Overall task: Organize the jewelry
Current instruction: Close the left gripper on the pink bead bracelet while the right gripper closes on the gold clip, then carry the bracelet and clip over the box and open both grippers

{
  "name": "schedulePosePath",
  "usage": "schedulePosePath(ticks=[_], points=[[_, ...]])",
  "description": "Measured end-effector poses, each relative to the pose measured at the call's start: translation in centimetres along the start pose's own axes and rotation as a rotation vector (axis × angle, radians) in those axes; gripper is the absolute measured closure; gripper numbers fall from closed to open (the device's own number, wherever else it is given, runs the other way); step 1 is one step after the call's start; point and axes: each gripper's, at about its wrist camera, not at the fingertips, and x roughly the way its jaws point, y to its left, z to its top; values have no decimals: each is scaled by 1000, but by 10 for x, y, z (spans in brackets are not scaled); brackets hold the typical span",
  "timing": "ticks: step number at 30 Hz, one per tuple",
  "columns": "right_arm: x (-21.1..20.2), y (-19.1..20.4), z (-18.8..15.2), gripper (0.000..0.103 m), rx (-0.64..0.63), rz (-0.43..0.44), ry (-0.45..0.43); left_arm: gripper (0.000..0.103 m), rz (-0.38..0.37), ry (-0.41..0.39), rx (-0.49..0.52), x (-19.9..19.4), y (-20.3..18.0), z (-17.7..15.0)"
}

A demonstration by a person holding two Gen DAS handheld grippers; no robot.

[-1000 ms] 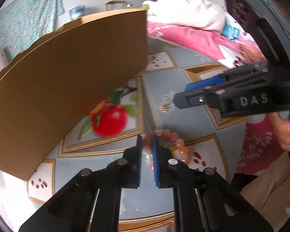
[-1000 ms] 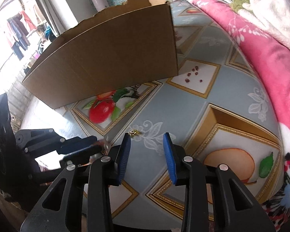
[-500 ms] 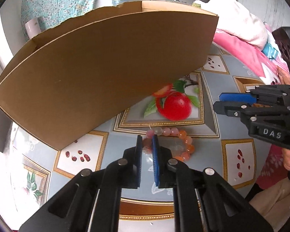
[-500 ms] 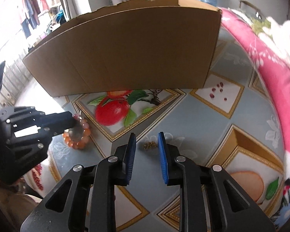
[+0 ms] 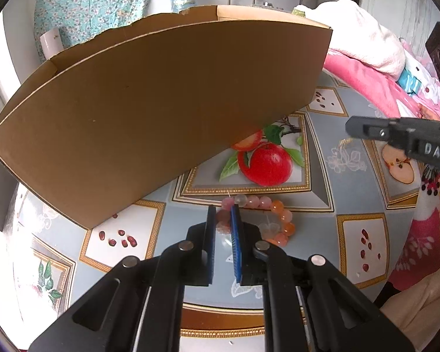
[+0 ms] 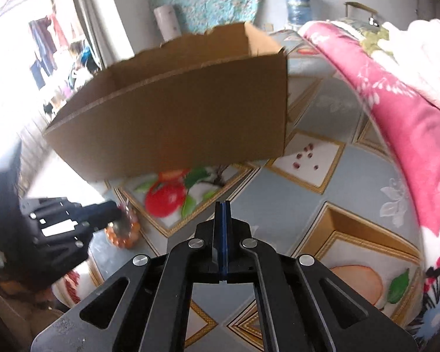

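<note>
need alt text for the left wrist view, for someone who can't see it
The left claw is shut on a pink and orange bead bracelet lying on a fruit-patterned tablecloth. A large open cardboard box stands just behind it. The right claw reaches in from the right edge.

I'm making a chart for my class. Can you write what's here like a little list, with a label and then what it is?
left hand-held gripper: shut on the bead bracelet
bead bracelet: pink and orange, lying on the tablecloth
right hand-held gripper: jaws just closed, pads pressed together; whether anything is pinched, can't tell
cardboard box: open top, behind the bracelet
tablecloth: blue-grey, with apple pictures
</note>
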Motion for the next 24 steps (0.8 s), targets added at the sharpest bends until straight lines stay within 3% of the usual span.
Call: schedulePosePath(ticks=[6, 11, 24], points=[[-10, 0, 0, 103, -3, 12, -33, 94, -16, -20, -42, -7, 5, -2], [-26, 1, 9, 103, -5, 27, -82, 94, -63, -97, -62, -30, 12, -1], [-71, 18, 56, 103, -59, 121, -288, 94, -287, -297, -73, -126, 20, 54]])
